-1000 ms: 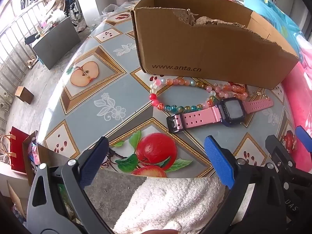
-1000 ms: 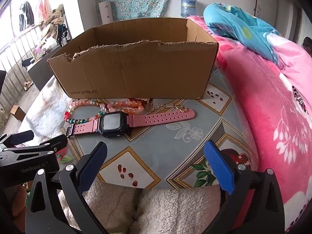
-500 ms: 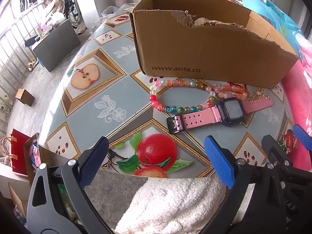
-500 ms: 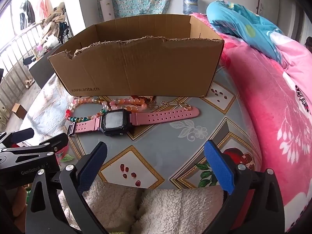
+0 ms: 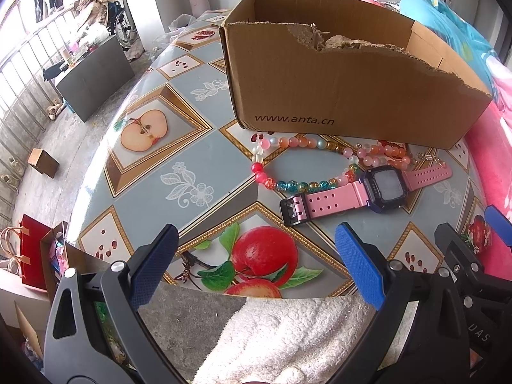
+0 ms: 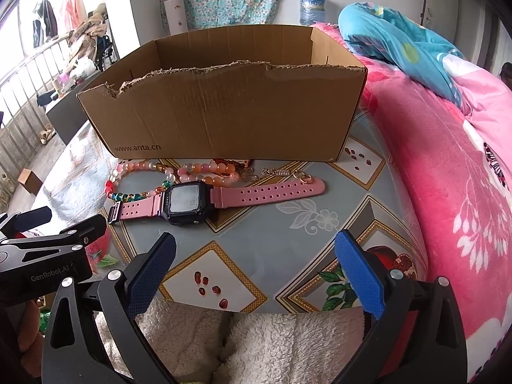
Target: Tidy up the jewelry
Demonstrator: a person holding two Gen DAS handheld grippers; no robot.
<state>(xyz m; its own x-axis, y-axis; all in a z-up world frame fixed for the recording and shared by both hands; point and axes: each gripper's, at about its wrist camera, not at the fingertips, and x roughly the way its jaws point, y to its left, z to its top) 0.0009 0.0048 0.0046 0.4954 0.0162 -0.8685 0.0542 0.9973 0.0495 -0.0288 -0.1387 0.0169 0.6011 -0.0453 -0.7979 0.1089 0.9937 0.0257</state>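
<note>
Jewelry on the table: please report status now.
Left gripper open, right gripper open, both empty. Watch, bead bracelets on table before box. Nothing blocking.

The cardboard box reads "www.anta.cn"; the left tool reads "GenRobot.AI"

One cardboard box, one pink watch, two bead bracelets, two tools.

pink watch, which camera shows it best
The right wrist view: the pink watch lies near centre, face and both straps in full. The left wrist view shows it further off to the right, more slanted.
</note>
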